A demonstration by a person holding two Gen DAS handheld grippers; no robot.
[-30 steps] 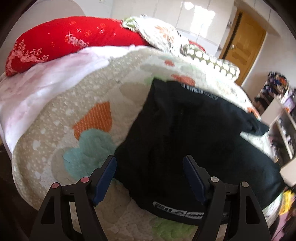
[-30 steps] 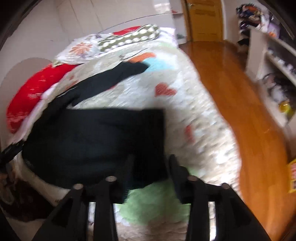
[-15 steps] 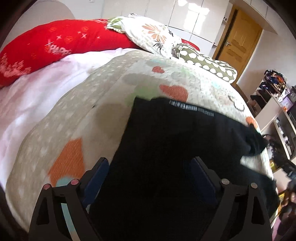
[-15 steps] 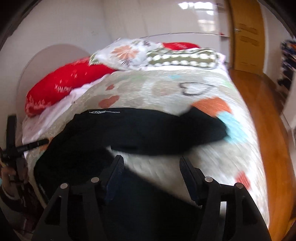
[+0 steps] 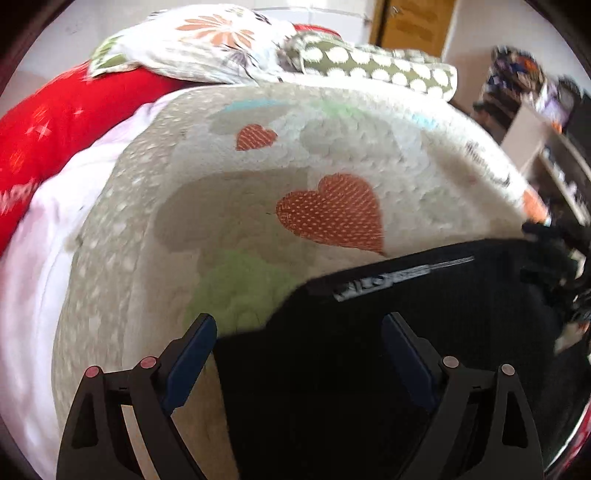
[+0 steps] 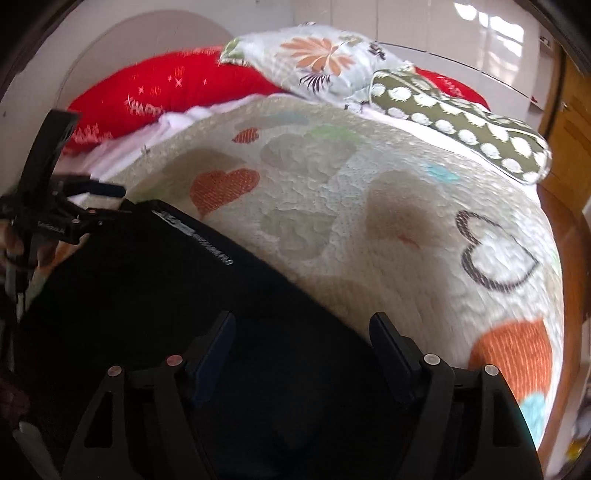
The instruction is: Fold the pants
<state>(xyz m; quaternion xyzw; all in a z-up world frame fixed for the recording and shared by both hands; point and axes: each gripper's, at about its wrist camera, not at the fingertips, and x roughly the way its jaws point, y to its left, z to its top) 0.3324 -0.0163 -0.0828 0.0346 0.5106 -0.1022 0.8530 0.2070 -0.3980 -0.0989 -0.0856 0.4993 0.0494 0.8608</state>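
The black pants (image 5: 369,369) lie flat on the quilted bed, with a white logo strip (image 5: 402,275) along their far edge. My left gripper (image 5: 299,332) hangs open over the pants' far left corner, the dark cloth below the gap and unpinched. In the right wrist view the pants (image 6: 147,295) fill the lower left. My right gripper (image 6: 303,332) hovers above their right edge, its jaws opening, with cloth beneath them but not pinched. The left gripper (image 6: 55,218) shows at the left edge of that view, held by a hand (image 6: 11,240).
The quilt (image 6: 369,221) with heart patches covers the bed. A red pillow (image 6: 166,88), a floral pillow (image 6: 317,62) and a green dotted cushion (image 6: 461,125) line the head end. A wooden door (image 5: 413,26) and cluttered shelves (image 5: 546,110) stand at the right.
Both grippers have swept across the pants toward the pillow end. The right jaws have widened clearly, and the left jaws have widened a little.
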